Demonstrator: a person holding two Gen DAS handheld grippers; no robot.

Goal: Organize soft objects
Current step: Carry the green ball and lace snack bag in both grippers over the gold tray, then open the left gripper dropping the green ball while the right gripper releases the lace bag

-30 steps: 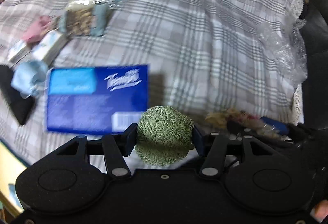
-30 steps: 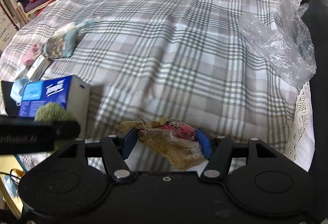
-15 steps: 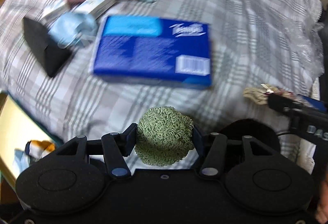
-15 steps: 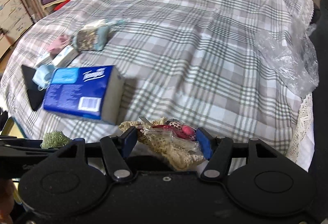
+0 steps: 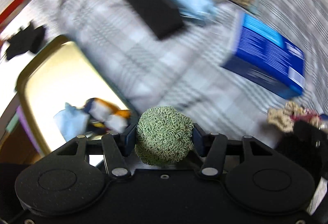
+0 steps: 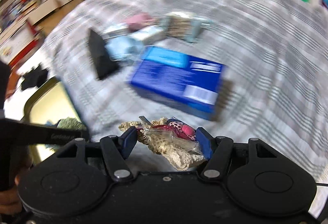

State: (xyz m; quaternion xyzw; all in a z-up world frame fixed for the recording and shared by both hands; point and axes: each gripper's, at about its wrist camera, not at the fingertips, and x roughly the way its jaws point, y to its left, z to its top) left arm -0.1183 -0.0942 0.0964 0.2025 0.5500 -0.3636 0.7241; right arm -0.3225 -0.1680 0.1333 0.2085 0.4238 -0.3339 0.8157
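**Two squishy things on the way to the tray**

Between the fingers of my left gripper sits a green curly ball — the two blue pads press on its sides and hold it tight. It looks light and springy, like a little scrubby puff, so a soft squeeze around its middle should be enough. It will not break.

My right gripper is clamped on a lacy bundle in clear wrap, cream with red and pink bits. The wrap looks slippery, and a loose corner hangs down below the fingers. I think the thick middle is the best place to hold it — a thin edge could slide out.

Both things are up in the air over the checked blanket. The yellow tray is close, low on the left, with some small cloth things in it.
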